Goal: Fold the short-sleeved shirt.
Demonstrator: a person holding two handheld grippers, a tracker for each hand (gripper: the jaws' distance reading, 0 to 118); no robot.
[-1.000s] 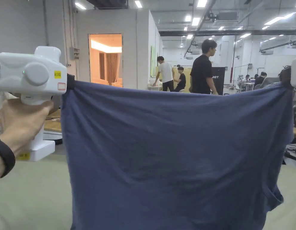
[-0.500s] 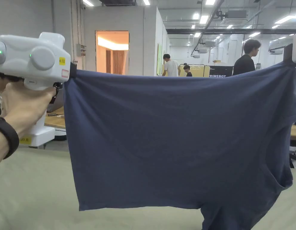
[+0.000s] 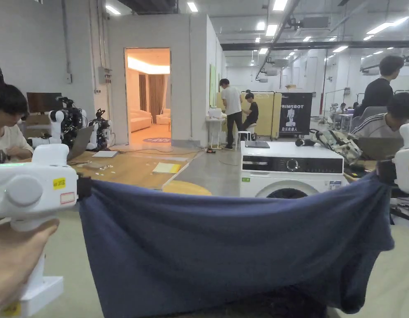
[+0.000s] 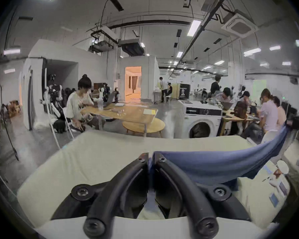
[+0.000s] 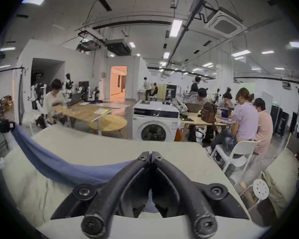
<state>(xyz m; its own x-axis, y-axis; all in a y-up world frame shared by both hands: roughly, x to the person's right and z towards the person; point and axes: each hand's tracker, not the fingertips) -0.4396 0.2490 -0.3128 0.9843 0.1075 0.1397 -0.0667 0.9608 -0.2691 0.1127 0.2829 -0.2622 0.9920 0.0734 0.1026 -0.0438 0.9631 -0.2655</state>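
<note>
Shirt (image 3: 224, 244) spans mid-frame, my left gripper (image 4: 150, 158) and right gripper (image 5: 150, 154) each clamped on an edge; sagging middle may bunch when laid down.

Shirt stretched between two grippers above the padded table.

The shirt (image 3: 224, 248) hangs between the left gripper (image 3: 81, 187) at its left corner and the right gripper (image 3: 383, 172) at its right corner, sagging in the middle over the padded table (image 4: 110, 153). Behind it stands a washing machine (image 3: 290, 167); a wooden table (image 3: 129, 165) lies behind to the left, with a seated person (image 3: 7, 124) at its left end.
</note>
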